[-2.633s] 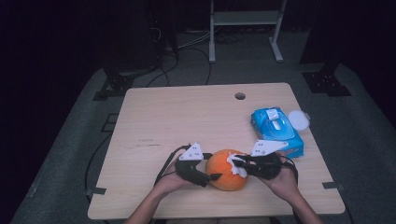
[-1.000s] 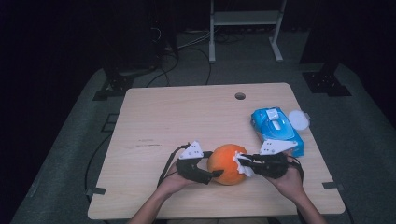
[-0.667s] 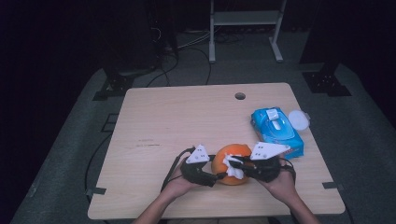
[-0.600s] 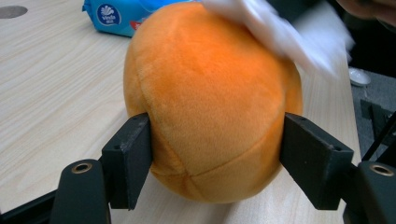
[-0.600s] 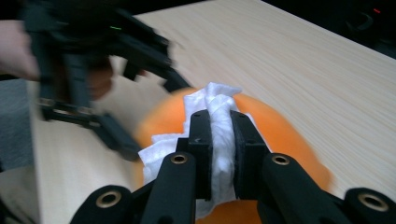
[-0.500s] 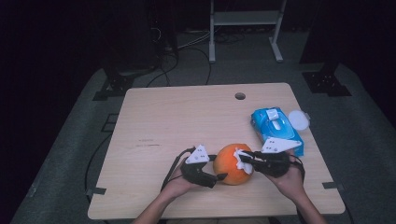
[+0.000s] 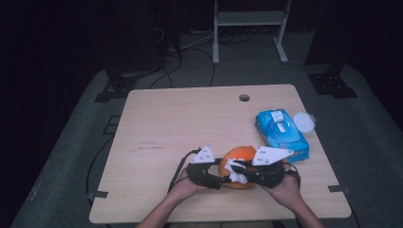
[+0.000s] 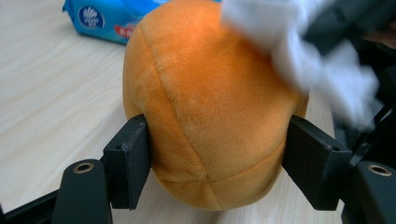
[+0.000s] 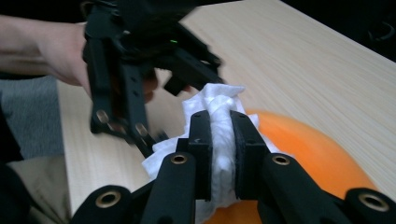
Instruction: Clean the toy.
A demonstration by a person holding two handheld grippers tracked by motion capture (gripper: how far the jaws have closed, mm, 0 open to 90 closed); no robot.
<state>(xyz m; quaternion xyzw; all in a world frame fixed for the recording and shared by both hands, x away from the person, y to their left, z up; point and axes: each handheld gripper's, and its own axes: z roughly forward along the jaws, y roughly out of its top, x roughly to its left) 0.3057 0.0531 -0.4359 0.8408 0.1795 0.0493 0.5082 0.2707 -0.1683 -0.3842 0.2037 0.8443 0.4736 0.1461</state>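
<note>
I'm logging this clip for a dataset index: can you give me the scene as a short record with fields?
Work: wiping an orange plush ball with a white wipe
Left gripper: jaws have just been closing, clamped on the ball's sides
Right gripper: pinches the wipe, on top of the ball
Nearby: blue wipes pack, lid open
Surface: wooden table

A light wooden table (image 7: 180, 128) carries an orange plush ball (image 7: 237, 156), a blue wipes pack (image 7: 281, 133) and a white lid (image 7: 304, 122).

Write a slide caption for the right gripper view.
Right tool pinches a white wipe against the orange plush ball.
</note>
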